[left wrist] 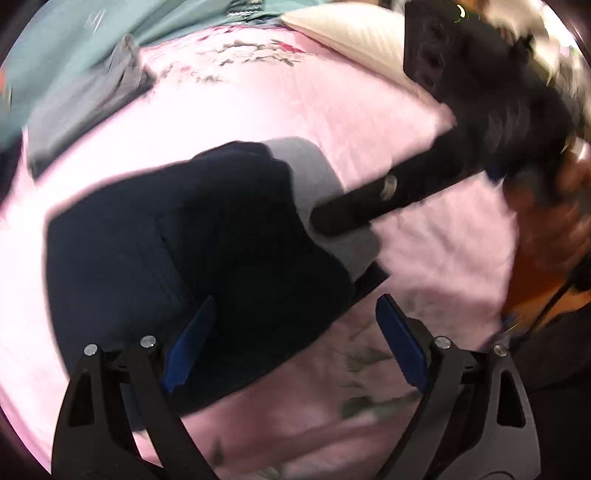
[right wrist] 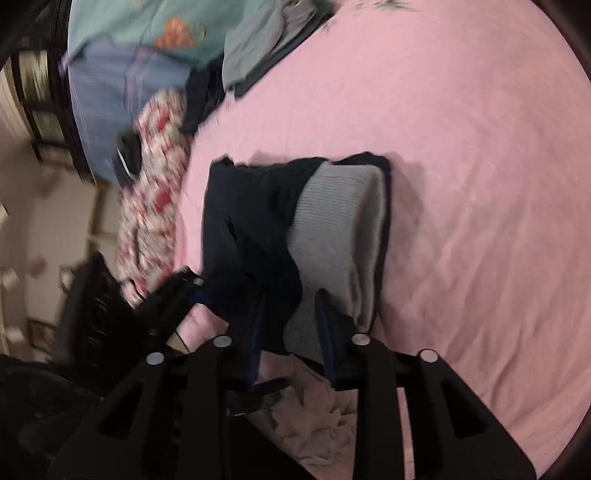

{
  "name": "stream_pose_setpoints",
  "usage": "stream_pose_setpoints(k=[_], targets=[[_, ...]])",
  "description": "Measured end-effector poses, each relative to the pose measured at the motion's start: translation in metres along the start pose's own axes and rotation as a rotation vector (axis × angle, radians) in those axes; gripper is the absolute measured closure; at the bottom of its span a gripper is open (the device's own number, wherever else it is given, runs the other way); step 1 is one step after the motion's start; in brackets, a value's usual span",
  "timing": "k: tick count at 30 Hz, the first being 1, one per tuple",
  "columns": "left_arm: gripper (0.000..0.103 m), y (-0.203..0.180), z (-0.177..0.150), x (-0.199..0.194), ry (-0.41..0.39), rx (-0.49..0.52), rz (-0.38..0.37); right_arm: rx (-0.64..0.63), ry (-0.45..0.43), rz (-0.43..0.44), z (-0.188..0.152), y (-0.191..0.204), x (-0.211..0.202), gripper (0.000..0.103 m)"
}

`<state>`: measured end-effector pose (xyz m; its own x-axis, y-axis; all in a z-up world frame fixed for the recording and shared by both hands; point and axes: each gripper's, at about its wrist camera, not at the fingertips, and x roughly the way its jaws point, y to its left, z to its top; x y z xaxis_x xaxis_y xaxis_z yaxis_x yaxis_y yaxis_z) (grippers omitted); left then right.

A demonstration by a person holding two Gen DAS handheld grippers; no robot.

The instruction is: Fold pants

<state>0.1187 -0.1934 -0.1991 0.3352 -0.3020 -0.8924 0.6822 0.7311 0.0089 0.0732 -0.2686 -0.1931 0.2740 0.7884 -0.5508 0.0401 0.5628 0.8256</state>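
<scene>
We see the dark navy pants (left wrist: pixel 177 251) lying folded into a thick bundle on the pink bed sheet (left wrist: pixel 258 110), with their grey ribbed waistband (left wrist: pixel 317 173) turned up along one edge. In the right wrist view the same pants (right wrist: pixel 251 229) sit near the middle of the sheet (right wrist: pixel 480 184), the grey waistband (right wrist: pixel 336 221) forming a wide curved band on the side toward the open pink area. Our left tool (left wrist: pixel 295 343) hangs over the near edge of the bundle with its blue-padded jaws spread wide and nothing between them; one pad overlaps the dark cloth in the picture, the other stands over bare sheet. Our right tool (right wrist: pixel 291 332) has its jaws drawn close together around the near edge of the pants, where the navy cloth meets the grey band, and the cloth runs down between the pads, so it is grasping the pants there. From the left wrist view the right tool (left wrist: pixel 343 218) reaches in from the upper right, its black tip on the waistband, with a hand (left wrist: pixel 554 221) behind it. Along the far side of the bed lie a teal cloth (right wrist: pixel 140 26), crumpled grey clothes (right wrist: pixel 258 48) and a red-and-white patterned cloth (right wrist: pixel 155 184), all blurred.
</scene>
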Motion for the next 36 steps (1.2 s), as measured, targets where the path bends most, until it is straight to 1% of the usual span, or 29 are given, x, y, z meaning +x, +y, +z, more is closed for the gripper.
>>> stream_pose_setpoints(k=[1,2,3,4,5,6,7,9,10,12,14,16,18,20,22,24,28,32,36], targets=[[0.014,-0.002,0.002,-0.005,-0.008,0.030,0.002,0.033,-0.030,0.023,-0.001,0.000,-0.008,0.058],[0.013,-0.001,0.005,-0.014,-0.023,0.041,-0.014,0.041,-0.085,0.026,-0.003,0.003,-0.019,0.049],[0.013,0.002,0.007,-0.021,-0.038,0.034,-0.023,0.034,-0.130,0.011,-0.004,0.007,-0.026,0.033],[0.013,0.010,0.010,-0.032,-0.057,0.011,-0.023,0.020,-0.176,-0.001,-0.005,0.010,-0.033,0.028],[0.012,0.018,0.011,-0.041,-0.067,-0.017,-0.015,0.004,-0.219,-0.006,-0.005,0.014,-0.038,0.028],[0.011,0.027,0.011,-0.048,-0.079,-0.053,-0.004,0.002,-0.238,-0.018,-0.003,0.015,-0.040,0.028],[0.011,0.049,0.012,-0.057,-0.095,-0.125,0.010,0.004,-0.253,-0.042,0.001,0.015,-0.041,0.026],[0.009,0.081,0.017,-0.064,-0.107,-0.227,0.022,-0.004,-0.256,-0.089,0.011,0.016,-0.037,0.026],[0.009,0.103,0.018,-0.065,-0.105,-0.302,0.048,-0.011,-0.256,-0.111,0.017,0.015,-0.036,0.025],[0.009,0.134,0.015,-0.061,-0.064,-0.395,0.128,-0.040,-0.249,-0.158,0.024,0.016,-0.028,0.024],[0.009,0.168,0.014,-0.050,0.000,-0.474,0.198,-0.073,-0.237,-0.198,0.030,0.014,-0.019,0.023],[0.009,0.189,0.011,-0.045,0.028,-0.526,0.225,-0.095,-0.215,-0.237,0.034,0.010,-0.011,0.021],[0.009,0.202,0.008,-0.039,0.043,-0.561,0.240,-0.110,-0.180,-0.282,0.039,0.005,-0.002,0.021],[0.009,0.208,0.007,-0.033,0.063,-0.582,0.251,-0.104,-0.162,-0.290,0.045,0.001,0.006,0.020],[0.009,0.216,0.003,-0.026,0.087,-0.597,0.251,-0.096,-0.160,-0.294,0.048,0.000,0.008,0.017],[0.009,0.220,0.000,-0.022,0.090,-0.599,0.250,-0.096,-0.160,-0.308,0.049,-0.001,0.008,0.015],[0.009,0.219,-0.001,-0.015,0.094,-0.588,0.226,-0.080,-0.143,-0.306,0.050,-0.002,0.010,0.013],[0.008,0.222,0.000,-0.006,0.100,-0.601,0.197,-0.023,-0.145,-0.270,0.051,-0.012,0.013,0.010],[0.007,0.223,0.000,0.003,0.101,-0.602,0.163,-0.053,-0.166,-0.291,0.049,-0.007,0.016,0.008]])
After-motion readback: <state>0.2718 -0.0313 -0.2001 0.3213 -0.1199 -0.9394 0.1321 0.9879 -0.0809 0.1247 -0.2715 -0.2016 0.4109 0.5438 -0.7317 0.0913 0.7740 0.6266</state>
